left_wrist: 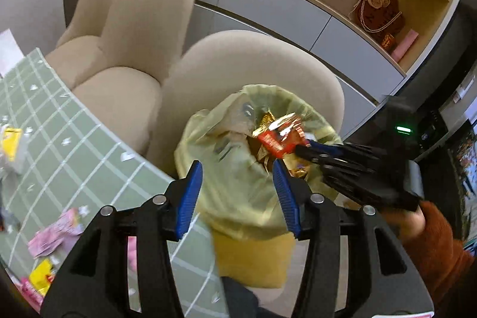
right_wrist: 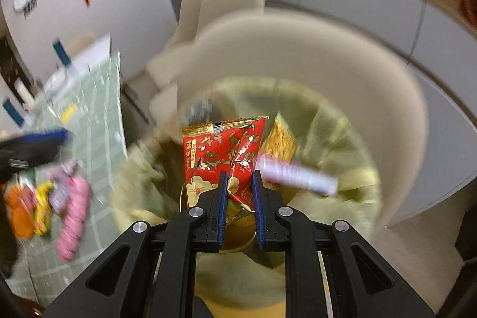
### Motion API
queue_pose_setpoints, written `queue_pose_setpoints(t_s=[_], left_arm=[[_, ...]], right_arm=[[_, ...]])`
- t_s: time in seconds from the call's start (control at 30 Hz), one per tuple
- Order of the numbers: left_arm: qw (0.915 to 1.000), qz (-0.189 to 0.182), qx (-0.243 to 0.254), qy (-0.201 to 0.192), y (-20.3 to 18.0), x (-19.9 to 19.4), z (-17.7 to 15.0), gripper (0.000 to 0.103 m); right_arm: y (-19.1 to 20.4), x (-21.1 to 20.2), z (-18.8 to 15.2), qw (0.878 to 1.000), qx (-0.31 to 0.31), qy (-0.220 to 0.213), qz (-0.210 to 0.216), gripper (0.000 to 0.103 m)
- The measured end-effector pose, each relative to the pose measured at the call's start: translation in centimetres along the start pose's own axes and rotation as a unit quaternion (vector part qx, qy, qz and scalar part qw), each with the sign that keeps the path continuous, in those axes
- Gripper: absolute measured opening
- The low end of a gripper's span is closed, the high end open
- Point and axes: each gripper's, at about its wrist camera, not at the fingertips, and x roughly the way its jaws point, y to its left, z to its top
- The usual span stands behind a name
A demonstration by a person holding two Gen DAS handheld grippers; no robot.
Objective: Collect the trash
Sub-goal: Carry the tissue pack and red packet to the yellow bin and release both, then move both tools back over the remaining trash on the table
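A yellow bin (left_wrist: 253,255) lined with a pale yellow bag (left_wrist: 238,192) stands at the table's edge, with wrappers inside. My right gripper (right_wrist: 240,184) is shut on a red and gold snack packet (right_wrist: 226,151) and holds it over the bin's mouth (right_wrist: 342,198). In the left wrist view the same packet (left_wrist: 277,139) hangs from the right gripper (left_wrist: 304,149) above the bag. My left gripper (left_wrist: 237,169) is open and empty, just in front of the bin. More wrappers, pink (left_wrist: 56,231) and yellow (left_wrist: 41,276), lie on the green checked tablecloth (left_wrist: 74,139).
Beige upholstered chairs (left_wrist: 143,49) stand behind the table and the bin. A grey cabinet with a wooden shelf of ornaments (left_wrist: 378,11) runs along the back. In the right wrist view, orange, yellow and pink trash (right_wrist: 71,204) lies on the table at left.
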Motion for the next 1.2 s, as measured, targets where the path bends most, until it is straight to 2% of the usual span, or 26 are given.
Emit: queue_pose_setpoints(t_s=[0.07, 0.13, 0.27, 0.33, 0.43, 0.57, 0.77, 0.83, 0.87, 0.97, 1.03, 1.2], left_arm=[[1.0, 0.007, 0.0, -0.003, 0.6, -1.1, -0.9, 0.047], [0.9999, 0.011, -0.001, -0.003, 1.2, -1.5, -1.4, 0.047], [0.9998, 0.016, -0.013, 0.002, 2.3, -1.7, -2.3, 0.047], [0.9995, 0.018, -0.025, 0.005, 2.9, -1.7, -2.7, 0.047], [0.9989, 0.023, -0.04, 0.003, 3.5, -2.0, -3.3, 0.047], [0.9975, 0.042, -0.057, -0.01, 4.3, -3.3, -4.6, 0.047], [0.9937, 0.081, -0.075, -0.022, 6.2, -6.8, -8.3, 0.047], [0.9907, 0.104, -0.081, -0.032, 7.2, -8.7, -9.9, 0.047], [0.9889, 0.115, -0.086, -0.037, 7.8, -9.6, -10.6, 0.047], [0.9792, 0.156, -0.116, -0.058, 10.0, -12.9, -13.0, 0.047], [0.9683, 0.189, -0.145, -0.077, 11.9, -15.5, -14.7, 0.047], [0.9291, 0.274, -0.22, -0.116, 17.5, -22.1, -18.5, 0.047]], right_arm=[[0.0, 1.7, -0.4, 1.0, -0.007, 0.026, -0.013, 0.016], [-0.4, 2.2, -0.5, 0.999, 0.005, 0.034, -0.02, 0.016], [-1.1, 1.9, -0.7, 0.999, 0.031, 0.025, -0.007, 0.016], [-1.1, 1.4, -0.9, 0.999, 0.033, 0.018, -0.001, 0.021], [-0.8, 0.0, -1.1, 0.999, 0.032, -0.003, -0.008, 0.037], [-0.2, -2.6, -1.4, 0.998, 0.043, -0.038, -0.006, 0.037], [2.8, -7.2, -2.0, 0.995, 0.029, -0.091, 0.025, 0.038], [4.2, -8.5, -2.2, 0.993, 0.019, -0.109, 0.045, 0.046], [5.5, -8.8, -2.2, 0.991, 0.013, -0.121, 0.064, 0.046], [8.2, -9.7, -2.6, 0.985, -0.012, -0.138, 0.104, 0.052], [10.7, -9.5, -2.8, 0.982, -0.035, -0.134, 0.127, 0.056], [16.2, -9.1, -3.4, 0.976, -0.096, -0.114, 0.159, 0.056]])
